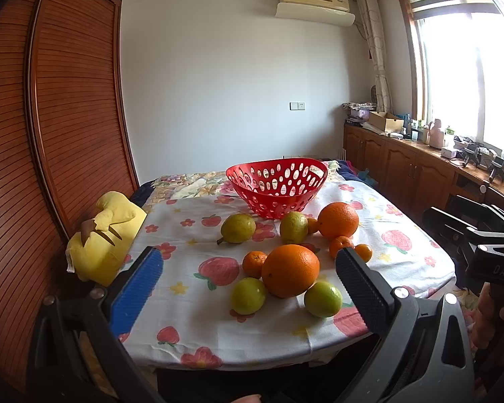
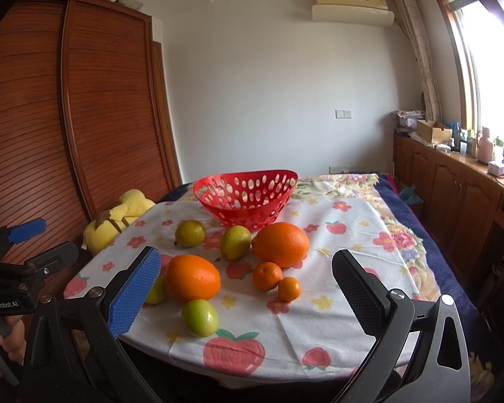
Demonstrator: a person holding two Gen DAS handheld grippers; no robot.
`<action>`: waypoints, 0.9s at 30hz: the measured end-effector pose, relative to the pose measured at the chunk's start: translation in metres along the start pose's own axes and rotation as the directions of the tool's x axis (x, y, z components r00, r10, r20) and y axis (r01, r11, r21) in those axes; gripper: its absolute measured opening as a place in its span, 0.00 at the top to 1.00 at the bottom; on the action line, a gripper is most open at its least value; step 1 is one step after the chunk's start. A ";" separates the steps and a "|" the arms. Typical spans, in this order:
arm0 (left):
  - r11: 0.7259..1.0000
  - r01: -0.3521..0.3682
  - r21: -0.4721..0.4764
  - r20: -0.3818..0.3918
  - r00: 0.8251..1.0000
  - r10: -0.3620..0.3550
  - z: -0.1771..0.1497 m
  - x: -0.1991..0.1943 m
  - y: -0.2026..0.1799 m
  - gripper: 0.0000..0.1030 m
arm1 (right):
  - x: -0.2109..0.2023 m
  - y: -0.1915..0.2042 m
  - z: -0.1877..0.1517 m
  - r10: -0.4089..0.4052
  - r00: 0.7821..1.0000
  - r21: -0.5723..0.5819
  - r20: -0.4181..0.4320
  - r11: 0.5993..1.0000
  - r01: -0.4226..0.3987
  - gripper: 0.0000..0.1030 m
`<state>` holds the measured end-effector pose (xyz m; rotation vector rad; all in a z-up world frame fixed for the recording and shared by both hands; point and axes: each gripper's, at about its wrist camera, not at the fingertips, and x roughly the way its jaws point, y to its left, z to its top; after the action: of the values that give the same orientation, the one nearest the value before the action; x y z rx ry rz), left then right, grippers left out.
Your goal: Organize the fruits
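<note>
Faintly — left tool [image 2: 33,245] reads "GenRobot.AI".

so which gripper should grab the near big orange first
Left, probably. In its view the near big orange sits centred between the open left gripper fingers. The open right gripper has it off beside its blue finger. The red basket is empty.

Both grippers just hang there side by side, tipped slightly down. The left gripper [image 1: 248,288] has jaws spread wide, nothing between them; same deal with the right gripper [image 2: 245,288].
</note>
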<state>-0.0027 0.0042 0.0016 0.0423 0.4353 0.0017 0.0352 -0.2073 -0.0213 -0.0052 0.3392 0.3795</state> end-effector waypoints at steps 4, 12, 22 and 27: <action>1.000 -0.002 0.000 0.002 1.000 0.002 0.001 -0.001 0.000 0.00 | 0.002 0.000 0.001 0.000 1.000 -0.001 0.001 1.000 0.000 0.00; 1.000 0.001 0.001 0.002 1.000 -0.001 0.002 -0.003 0.000 0.00 | 0.002 0.000 0.001 0.000 1.000 -0.002 0.001 1.000 0.000 0.00; 1.000 0.005 -0.001 -0.001 1.000 -0.005 0.002 -0.002 0.000 0.00 | 0.001 0.001 0.001 0.001 1.000 -0.001 0.002 1.000 -0.001 0.00; 1.000 0.006 -0.001 0.002 1.000 -0.006 0.001 -0.002 0.001 0.00 | 0.001 0.001 0.001 0.001 1.000 -0.001 0.003 1.000 -0.001 0.00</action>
<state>-0.0036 0.0048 0.0036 0.0403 0.4332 -0.0038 0.0359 -0.2059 -0.0207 -0.0053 0.3363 0.3802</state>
